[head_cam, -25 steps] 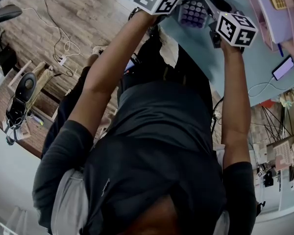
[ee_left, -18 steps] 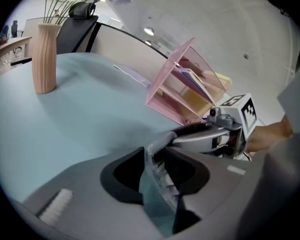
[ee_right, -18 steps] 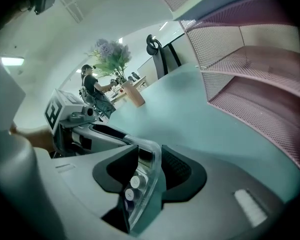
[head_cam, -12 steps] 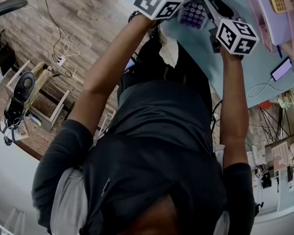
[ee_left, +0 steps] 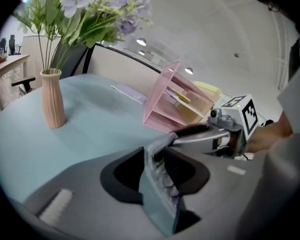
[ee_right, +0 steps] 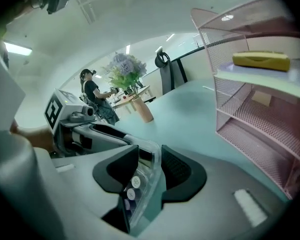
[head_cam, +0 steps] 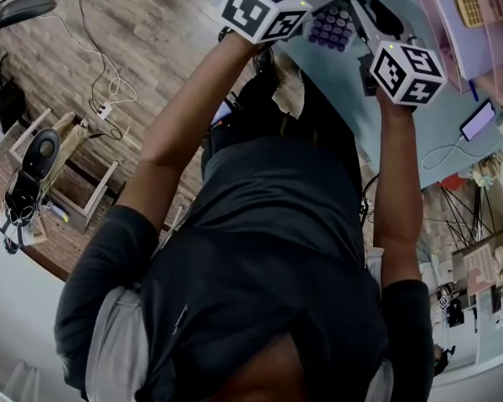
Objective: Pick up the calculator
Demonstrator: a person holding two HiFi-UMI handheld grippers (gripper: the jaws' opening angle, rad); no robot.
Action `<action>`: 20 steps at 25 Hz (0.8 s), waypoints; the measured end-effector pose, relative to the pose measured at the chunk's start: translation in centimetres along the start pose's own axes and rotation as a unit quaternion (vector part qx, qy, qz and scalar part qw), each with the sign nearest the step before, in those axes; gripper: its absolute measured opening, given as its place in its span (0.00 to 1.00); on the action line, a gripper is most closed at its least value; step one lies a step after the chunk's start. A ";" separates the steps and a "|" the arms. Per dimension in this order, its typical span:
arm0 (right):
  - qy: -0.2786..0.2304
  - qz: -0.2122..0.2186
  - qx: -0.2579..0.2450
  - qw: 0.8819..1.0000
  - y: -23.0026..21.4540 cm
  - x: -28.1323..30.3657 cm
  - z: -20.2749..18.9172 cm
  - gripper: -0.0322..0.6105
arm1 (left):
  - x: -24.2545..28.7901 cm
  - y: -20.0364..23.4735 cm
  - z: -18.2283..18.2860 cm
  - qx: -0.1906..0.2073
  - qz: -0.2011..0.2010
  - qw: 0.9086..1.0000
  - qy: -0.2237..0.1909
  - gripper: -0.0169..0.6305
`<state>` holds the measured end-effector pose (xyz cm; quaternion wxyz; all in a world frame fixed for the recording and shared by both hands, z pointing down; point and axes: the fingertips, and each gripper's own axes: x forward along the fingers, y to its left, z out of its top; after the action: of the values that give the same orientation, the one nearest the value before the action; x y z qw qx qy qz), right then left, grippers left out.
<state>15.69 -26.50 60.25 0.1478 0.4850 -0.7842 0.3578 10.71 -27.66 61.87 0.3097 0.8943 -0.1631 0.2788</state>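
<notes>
The calculator [head_cam: 332, 26], a pale body with purple keys, hangs above the light blue table [head_cam: 440, 115], held by both grippers. My left gripper [head_cam: 312, 0] is shut on one side of it, my right gripper [head_cam: 362, 17] on the other. In the left gripper view the calculator [ee_left: 159, 186] stands edge-on between the dark pads of the left gripper [ee_left: 157, 165], with the right gripper [ee_left: 225, 130] behind it. In the right gripper view the calculator [ee_right: 138, 186] shows round keys inside the right gripper [ee_right: 149, 171], and the left gripper [ee_right: 82, 126] faces it.
A pink mesh shelf rack [ee_right: 262, 114] stands close on the right, with a yellow object [ee_right: 261, 60] on its upper shelf; this rack [ee_left: 177, 101] also appears in the left gripper view. A vase of flowers [ee_left: 52, 104] stands at the left. A phone [head_cam: 479, 120] on a cable lies on the table.
Both grippers stay shut on the calculator. In the head view their marker cubes have shifted slightly lower in the picture, toward the person.
</notes>
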 end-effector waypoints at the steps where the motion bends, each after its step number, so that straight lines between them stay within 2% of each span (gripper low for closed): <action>1: -0.003 -0.001 -0.002 1.000 0.2 -0.2 0.4 0.27 | -0.3 -0.1 0.4 0.004 -0.001 1.000 -0.005 0.31; 20: -0.074 -0.008 -0.054 0.996 5.6 -4.2 6.6 0.27 | -7.1 -3.0 5.8 0.067 0.010 0.995 -0.073 0.31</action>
<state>13.62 -26.90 50.83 0.1182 0.5079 -0.8070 0.2773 8.77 -28.29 52.45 0.2333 0.9292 -0.1755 0.2265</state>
